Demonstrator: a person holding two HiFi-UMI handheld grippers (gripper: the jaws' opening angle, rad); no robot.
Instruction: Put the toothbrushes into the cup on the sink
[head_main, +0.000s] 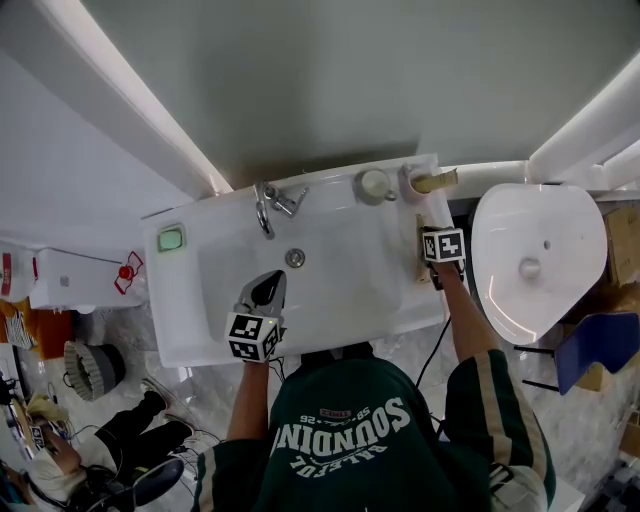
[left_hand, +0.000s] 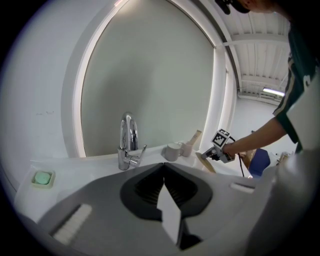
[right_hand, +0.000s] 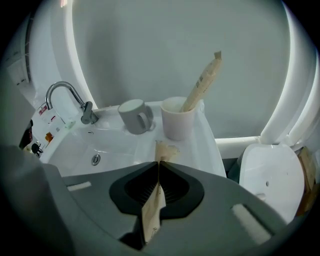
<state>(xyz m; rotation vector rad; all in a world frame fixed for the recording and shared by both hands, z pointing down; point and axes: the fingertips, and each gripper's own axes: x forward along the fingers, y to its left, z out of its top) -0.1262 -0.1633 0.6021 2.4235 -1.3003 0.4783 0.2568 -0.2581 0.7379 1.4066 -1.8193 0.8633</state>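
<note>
A tan paper-wrapped toothbrush (right_hand: 161, 150) sticks out between the jaws of my right gripper (right_hand: 159, 163), which is shut on it. It hangs a little above the sink's right ledge, in front of the white cup (right_hand: 177, 119). A second wrapped toothbrush (right_hand: 202, 82) leans in that cup. In the head view the right gripper (head_main: 424, 262) is at the sink's right edge, below the cup (head_main: 413, 184). My left gripper (head_main: 264, 290) hovers over the basin's front, its jaws together and nothing visible between them; its own view (left_hand: 162, 167) looks toward the tap.
A grey mug (head_main: 374, 185) stands left of the cup. A chrome tap (head_main: 273, 205) is at the back of the white sink (head_main: 200, 330), and a green soap (head_main: 170, 239) lies at its left corner. A white toilet (head_main: 535, 255) stands right of the sink.
</note>
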